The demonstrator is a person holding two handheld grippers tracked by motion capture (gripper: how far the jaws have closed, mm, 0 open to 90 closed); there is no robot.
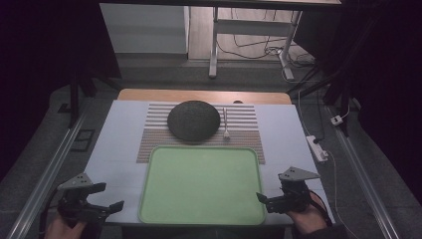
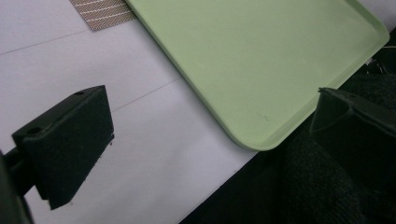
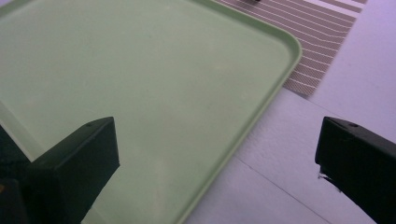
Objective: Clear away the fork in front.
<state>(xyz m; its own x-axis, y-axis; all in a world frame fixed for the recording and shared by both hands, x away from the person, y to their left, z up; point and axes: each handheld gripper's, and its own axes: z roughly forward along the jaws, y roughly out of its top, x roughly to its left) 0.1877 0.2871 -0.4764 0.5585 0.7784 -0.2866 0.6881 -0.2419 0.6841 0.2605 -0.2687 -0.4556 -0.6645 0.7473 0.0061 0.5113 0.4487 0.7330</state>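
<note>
Left tool (image 1: 102, 198): it is being held by a hand (image 1: 62, 228) at the near left corner of the desk, just off the tray's near left corner. Its jaws are being kept wide apart with nothing between them. In the left gripper view, one jaw is hanging over the white surface and the other over the dark area beyond the desk edge.

Right tool (image 1: 263, 199): it is being held by the other hand (image 1: 306, 219) at the near right, its jaws pointing toward the tray's right rim. The jaws are being kept wide apart, nothing gripped. In the right gripper view, one jaw is hovering above the tray and the other above the white surface beside it.

Tray (image 1: 201, 184): a pale green, round-cornered tray is lying flat at the near middle of the desk (image 1: 117, 139), between the two tools, and is being touched by neither. Its far edge is overlapping the placemat.

Placemat (image 1: 244, 132): a striped brown mat is lying beyond the tray, partly covered by it.

Plate (image 1: 193, 121): a dark round plate is resting on the mat, just past the tray's far edge.

Fork (image 1: 225, 124): a pale utensil, taken for a fork, is lying just to the right of the plate on the mat, well apart from both tools.
</note>
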